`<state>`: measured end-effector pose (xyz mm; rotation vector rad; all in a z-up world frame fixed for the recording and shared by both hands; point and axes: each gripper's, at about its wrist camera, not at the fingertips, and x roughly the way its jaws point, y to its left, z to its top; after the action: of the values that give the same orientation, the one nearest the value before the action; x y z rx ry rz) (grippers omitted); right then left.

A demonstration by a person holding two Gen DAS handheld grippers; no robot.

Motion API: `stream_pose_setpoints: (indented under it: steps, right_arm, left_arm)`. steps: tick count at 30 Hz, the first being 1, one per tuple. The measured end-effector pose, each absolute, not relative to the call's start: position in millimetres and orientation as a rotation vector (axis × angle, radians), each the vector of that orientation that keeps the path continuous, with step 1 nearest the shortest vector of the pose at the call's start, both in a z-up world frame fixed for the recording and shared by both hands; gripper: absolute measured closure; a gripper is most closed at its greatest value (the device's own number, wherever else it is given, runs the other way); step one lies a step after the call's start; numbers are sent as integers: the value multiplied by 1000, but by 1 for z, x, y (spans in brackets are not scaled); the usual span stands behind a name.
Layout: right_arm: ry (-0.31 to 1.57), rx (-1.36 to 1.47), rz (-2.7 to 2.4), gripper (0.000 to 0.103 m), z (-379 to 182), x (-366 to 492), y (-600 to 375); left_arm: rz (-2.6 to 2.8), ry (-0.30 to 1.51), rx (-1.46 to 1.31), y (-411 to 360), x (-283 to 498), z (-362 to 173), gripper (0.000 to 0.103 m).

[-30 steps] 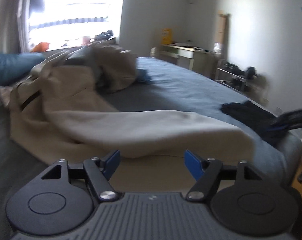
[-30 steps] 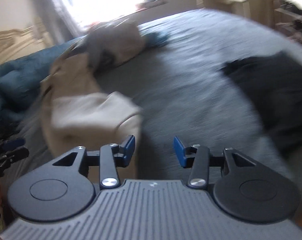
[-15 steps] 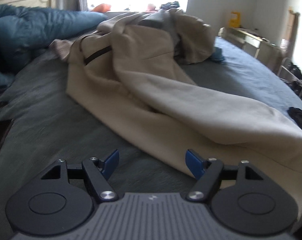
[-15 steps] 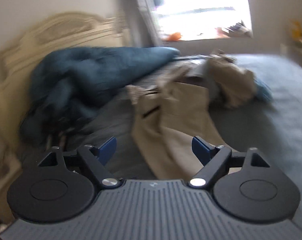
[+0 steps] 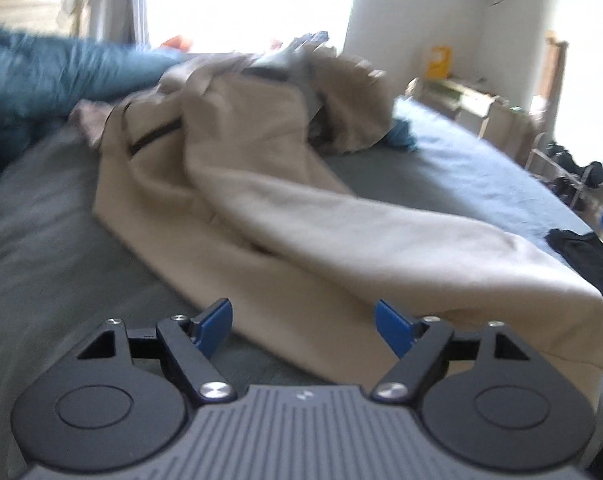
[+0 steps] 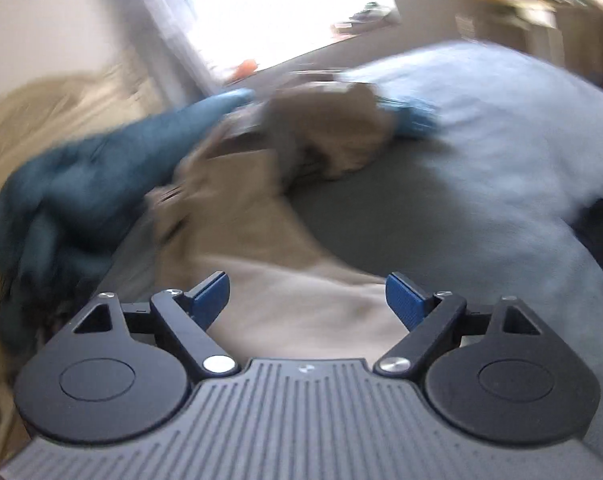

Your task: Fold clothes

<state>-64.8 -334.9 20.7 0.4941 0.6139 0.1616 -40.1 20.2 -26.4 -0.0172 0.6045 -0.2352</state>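
Left gripper point(image 5: 303, 326): jaws spread wide, having just been opening a little further; blue pads point(image 5: 215, 322) pinch nothing. Only the near edge of the beige cloth shows in the gap between them, lying lower down.

Right gripper point(image 6: 307, 300): jaws spread wide, having opened from a much narrower gap within the last second; nothing pinched. The view is heavily blurred. Beige cloth fills the space seen between its pads point(image 6: 405, 300); whether they touch it cannot be told.

Beige garment point(image 5: 301, 216): the task's item. Sprawled unfolded on the bed, running from just ahead of the left gripper away to a rumpled heap at the far end. One long section stretches off to the gripper's right. A dark line, perhaps a zip or pocket edge, shows on the far left part.

Bed point(image 5: 53, 248): grey-blue cover, bare to the left of the left gripper and beyond the garment on the right.

Blue duvet point(image 5: 53, 76): bunched up far ahead and left of the left gripper, beside the garment's far end.

Black garment point(image 5: 585, 252): far right of the left gripper, at the bed's edge, apart from the beige one.

Small blue cloth point(image 5: 401, 134): just right of the rumpled heap.

Window point(image 5: 245, 0): bright, straight ahead beyond the bed.
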Motion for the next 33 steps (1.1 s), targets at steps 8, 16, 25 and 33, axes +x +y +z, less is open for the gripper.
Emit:
stream_pose_setpoints:
  steps: [8,16,25,33]
  right_arm:
    - [687,1040,219,17,-108,-101,-397]
    - [647,1033,385,77,-109,-109,-349]
    - [475,492,650,88,-9,-116,-217]
    - [569,13,820,83,-49,-113,-28]
  left_arm:
    - [-387,494,-66,-23,-22,-33,15]
    - [-373,684,-203,-14,-19,-79,23]
    - [-140,475,-316,114,-97,-32,18]
    - [35,421,-324,182,-136,-17,16]
